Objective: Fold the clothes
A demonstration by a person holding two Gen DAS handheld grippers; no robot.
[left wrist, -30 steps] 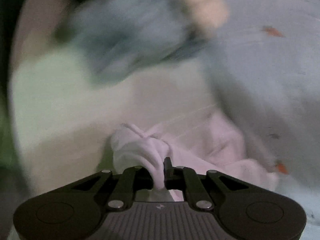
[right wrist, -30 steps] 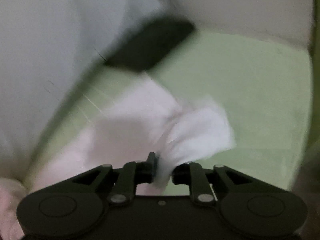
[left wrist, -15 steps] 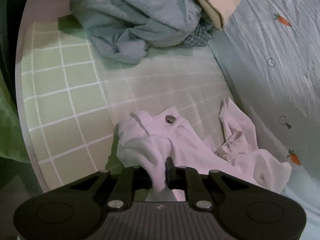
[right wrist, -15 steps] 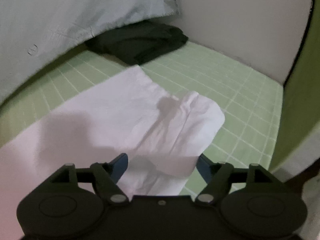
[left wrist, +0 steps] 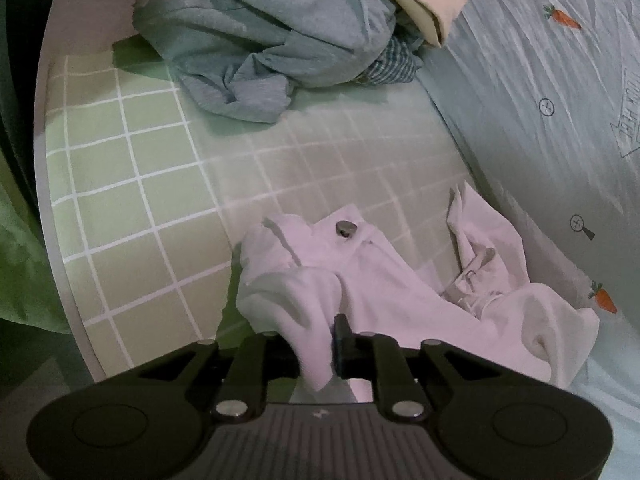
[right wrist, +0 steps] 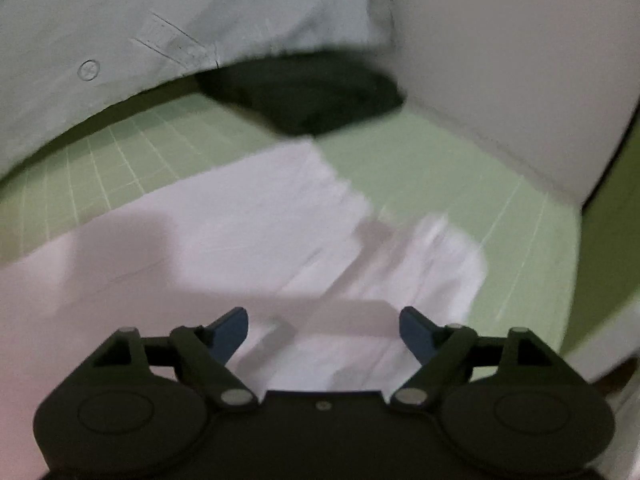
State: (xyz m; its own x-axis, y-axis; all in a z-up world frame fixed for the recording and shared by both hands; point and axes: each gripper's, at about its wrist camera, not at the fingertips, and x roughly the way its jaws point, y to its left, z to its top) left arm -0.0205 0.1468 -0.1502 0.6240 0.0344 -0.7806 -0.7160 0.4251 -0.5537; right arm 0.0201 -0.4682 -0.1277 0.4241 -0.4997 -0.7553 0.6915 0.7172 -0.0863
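Note:
A pale pink-white garment [left wrist: 384, 280] with a metal button lies bunched on the green checked sheet [left wrist: 132, 200]. My left gripper [left wrist: 320, 348] is shut on a fold of its waist end. In the right wrist view the same garment's [right wrist: 256, 232] other end lies spread flat on the sheet [right wrist: 432, 160]. My right gripper [right wrist: 322, 330] is open and empty just above it, its blue pads [right wrist: 230, 330] wide apart.
A heap of blue-grey and beige clothes [left wrist: 272, 40] lies at the far end of the bed. A light blue carrot-print quilt [left wrist: 560, 120] runs along the right. A dark folded garment [right wrist: 308, 92] lies by the white wall [right wrist: 512, 60].
My right gripper let go of the garment's end and opened wide; the end now lies flat. My left gripper stays shut on the waist fold and has steadied.

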